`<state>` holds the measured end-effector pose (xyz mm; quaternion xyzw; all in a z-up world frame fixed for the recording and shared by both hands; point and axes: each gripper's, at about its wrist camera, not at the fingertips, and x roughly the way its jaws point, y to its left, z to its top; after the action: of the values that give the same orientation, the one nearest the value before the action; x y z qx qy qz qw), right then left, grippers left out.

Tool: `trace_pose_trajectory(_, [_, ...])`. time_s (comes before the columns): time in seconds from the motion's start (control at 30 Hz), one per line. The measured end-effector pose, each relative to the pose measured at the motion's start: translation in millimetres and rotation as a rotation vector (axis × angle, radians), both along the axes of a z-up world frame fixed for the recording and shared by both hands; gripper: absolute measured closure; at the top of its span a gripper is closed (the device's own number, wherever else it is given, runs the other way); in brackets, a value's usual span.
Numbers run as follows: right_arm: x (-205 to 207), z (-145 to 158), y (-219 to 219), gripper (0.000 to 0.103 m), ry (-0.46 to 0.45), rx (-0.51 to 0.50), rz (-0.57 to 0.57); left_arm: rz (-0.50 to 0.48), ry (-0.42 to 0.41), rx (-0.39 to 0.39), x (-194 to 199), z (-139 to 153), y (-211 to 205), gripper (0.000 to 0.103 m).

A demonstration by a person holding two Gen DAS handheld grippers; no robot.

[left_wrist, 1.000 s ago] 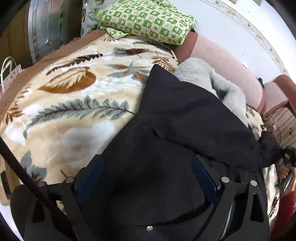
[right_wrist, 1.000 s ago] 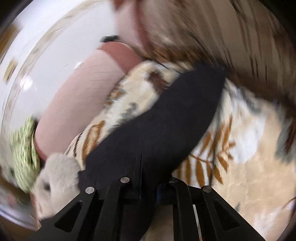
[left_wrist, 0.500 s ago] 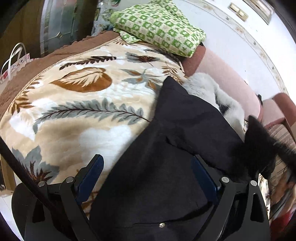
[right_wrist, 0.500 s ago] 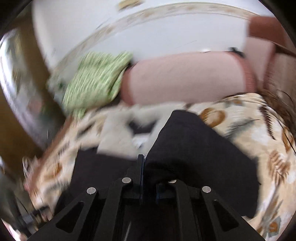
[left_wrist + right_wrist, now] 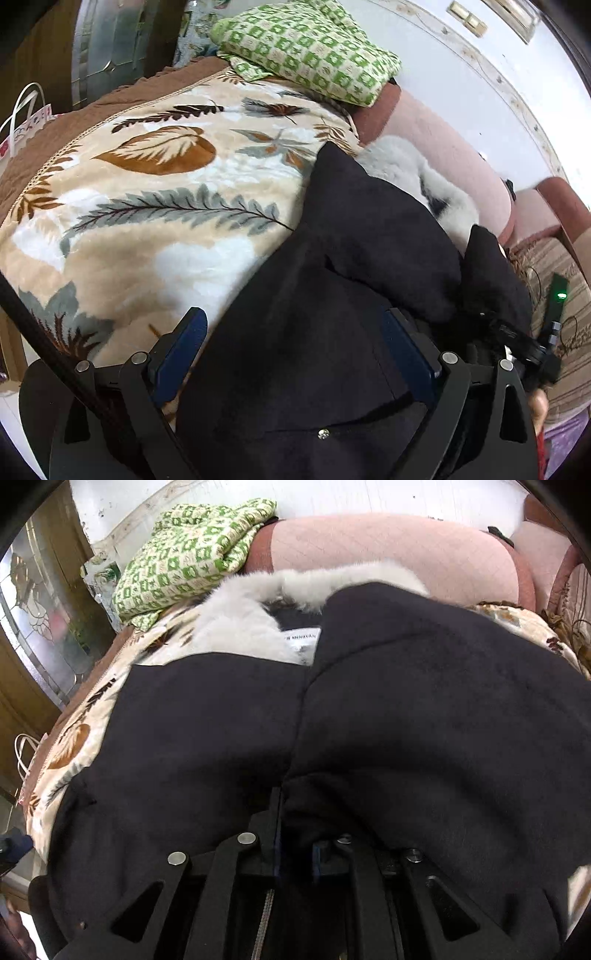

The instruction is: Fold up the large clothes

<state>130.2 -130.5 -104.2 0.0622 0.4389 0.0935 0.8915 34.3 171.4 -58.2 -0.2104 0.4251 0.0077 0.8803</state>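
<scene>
A black coat (image 5: 369, 229) with a white fur collar (image 5: 406, 166) lies spread on the leaf-patterned blanket (image 5: 147, 206). My left gripper (image 5: 293, 317) hovers open over the coat's lower body, nothing pinched between its blue pads. In the right wrist view the coat's body (image 5: 184, 720) fills the left half and a folded-over sleeve (image 5: 443, 720) lies across the right half, below the collar (image 5: 240, 620). My right gripper (image 5: 297, 823) sits at the sleeve's end. Its jaws are opening, a narrow gap shows, and black cloth still lies between the fingers.
A green checked quilt (image 5: 306, 51) sits at the head of the bed beside a pink padded headboard (image 5: 454, 155). A paper bag (image 5: 26, 110) stands off the bed's left side. A glass-panelled door (image 5: 33, 602) is further left.
The right gripper swung the black sleeve in from the side and laid it over the coat's body; its fingers have parted slightly. The left gripper shifted only a little and stayed open.
</scene>
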Motion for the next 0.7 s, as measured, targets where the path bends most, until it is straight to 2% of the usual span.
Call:
trace_pose_trajectory(0.03, [-10.3, 8.1, -2.0, 0.068, -0.008, 0.020, 0.020, -0.005, -0.002, 0.006, -0.1, 0.7, -1.9, 0.008])
trace_pose_trajectory(0.07, [-22.9, 16.0, -5.9, 0.050, -0.017, 0.044, 0.033, -0.012, -0.007, 0.016, -0.5, 1.7, -4.6, 0.008])
trace_pose_trajectory(0.13, [-45.8, 28.3, -17.2, 0.034, -0.051, 0.073, 0.033, -0.020, -0.013, 0.026, -0.7, 3.2, -7.8, 0.008])
trace_pose_trajectory(0.27, [-90.6, 53.5, -65.2, 0.025, -0.154, 0.047, -0.079, -0.044, -0.018, 0.030, 0.2, 3.8, -15.8, 0.008])
trace_pose_trajectory(0.33, [-100.2, 60.1, -102.2, 0.017, -0.198, 0.024, -0.208, -0.056, -0.016, 0.030, 1.2, 2.8, -21.0, 0.008])
trace_pose_trajectory(0.4, [-96.1, 56.6, -145.3, 0.012, -0.191, 0.067, -0.354, -0.070, -0.012, 0.031, 0.5, 2.0, -25.9, 0.008])
trace_pose_trajectory(0.47, [-83.6, 44.3, -180.7, 0.012, -0.144, 0.166, -0.446, -0.081, -0.009, 0.034, -1.6, 2.6, -29.8, 0.008])
trace_pose_trajectory(0.53, [-68.9, 26.0, -205.5, 0.012, -0.083, 0.276, -0.499, -0.083, -0.014, 0.039, -5.1, 5.8, -31.0, 0.008])
trace_pose_trajectory(0.6, [-55.1, 15.1, -217.2, 0.013, -0.044, 0.343, -0.519, -0.076, -0.026, 0.048, -9.0, 10.1, -29.9, 0.008])
trace_pose_trajectory(0.63, [-50.2, 14.2, -220.8, 0.025, -0.039, 0.363, -0.511, -0.069, -0.033, 0.051, -11.2, 12.8, -28.0, 0.008])
trace_pose_trajectory(0.67, [-43.1, 14.6, -219.1, 0.057, -0.028, 0.392, -0.485, -0.062, -0.039, 0.053, -13.0, 14.6, -25.9, 0.008])
trace_pose_trajectory(0.7, [-38.3, 16.8, -215.9, 0.070, -0.015, 0.405, -0.467, -0.055, -0.043, 0.053, -14.3, 15.9, -23.7, 0.008])
